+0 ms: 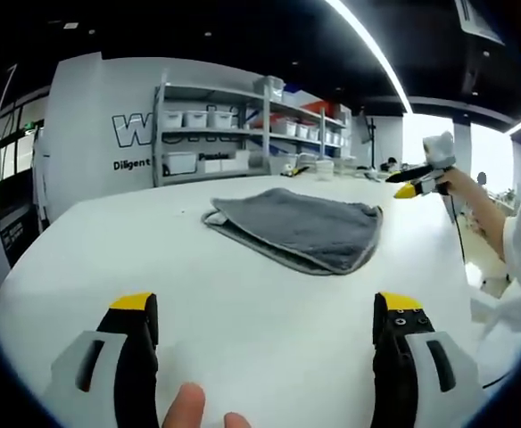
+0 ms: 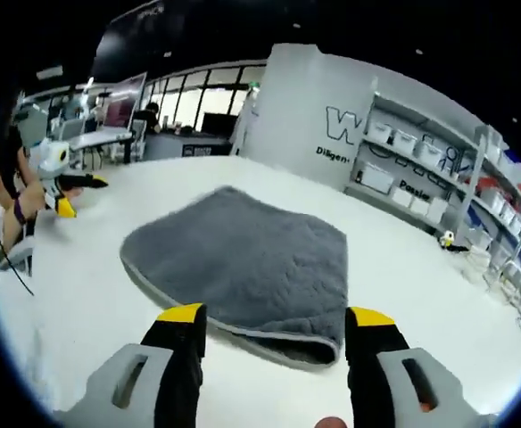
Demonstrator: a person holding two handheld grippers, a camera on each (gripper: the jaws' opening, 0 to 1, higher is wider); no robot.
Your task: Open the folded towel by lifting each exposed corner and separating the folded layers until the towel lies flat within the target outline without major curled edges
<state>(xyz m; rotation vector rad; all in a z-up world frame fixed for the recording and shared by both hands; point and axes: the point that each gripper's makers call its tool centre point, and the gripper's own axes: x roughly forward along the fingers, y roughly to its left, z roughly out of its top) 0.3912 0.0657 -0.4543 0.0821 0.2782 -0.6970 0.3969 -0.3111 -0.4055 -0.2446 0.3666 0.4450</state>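
The folded grey terry towel (image 2: 247,267) sits mid white bench (image 2: 82,294), its thick folded edge right ahead of the wide-open, empty right gripper (image 2: 277,314) (clearly the nearer one), while the left gripper (image 1: 266,301), equally open and empty, hangs well back.

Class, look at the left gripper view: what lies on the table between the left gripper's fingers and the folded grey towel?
Nothing: bare white table runs from the left gripper to the towel, as the left gripper view shows.
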